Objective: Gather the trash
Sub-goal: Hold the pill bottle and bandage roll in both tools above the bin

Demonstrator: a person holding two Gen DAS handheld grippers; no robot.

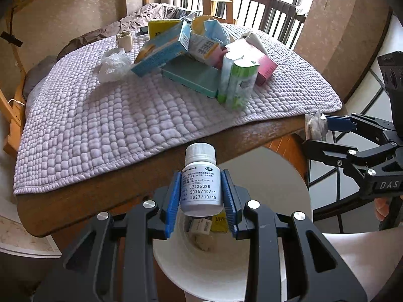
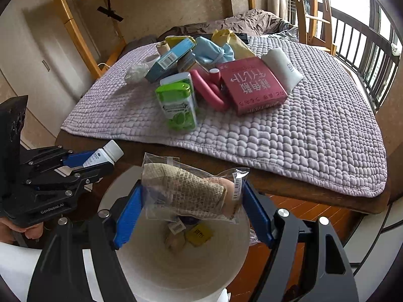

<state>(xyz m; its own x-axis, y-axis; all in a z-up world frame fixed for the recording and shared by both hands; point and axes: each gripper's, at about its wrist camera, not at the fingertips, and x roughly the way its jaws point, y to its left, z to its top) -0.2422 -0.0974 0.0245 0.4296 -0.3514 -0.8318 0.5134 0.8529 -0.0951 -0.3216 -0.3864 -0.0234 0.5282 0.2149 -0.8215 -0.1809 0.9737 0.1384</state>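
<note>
My left gripper (image 1: 201, 196) is shut on a white pill bottle (image 1: 200, 176) and holds it upright over the white bin (image 1: 201, 271), in front of the table edge. It also shows in the right wrist view (image 2: 100, 157). My right gripper (image 2: 192, 201) is shut on a clear bag with a beige bandage roll (image 2: 186, 191), above the same bin (image 2: 181, 269). The bin holds a yellow packet (image 2: 199, 234) and a few small scraps. A pile of boxes and packets (image 1: 199, 58) lies on the lilac quilted mat (image 1: 105, 125).
The mat covers a wooden table (image 2: 314, 196). A green-and-white packet (image 2: 177, 103), a pink box (image 2: 252, 85) and a crumpled clear bag (image 1: 113, 63) lie on it. A wooden frame (image 2: 68, 17) and a railing (image 2: 365, 50) stand behind.
</note>
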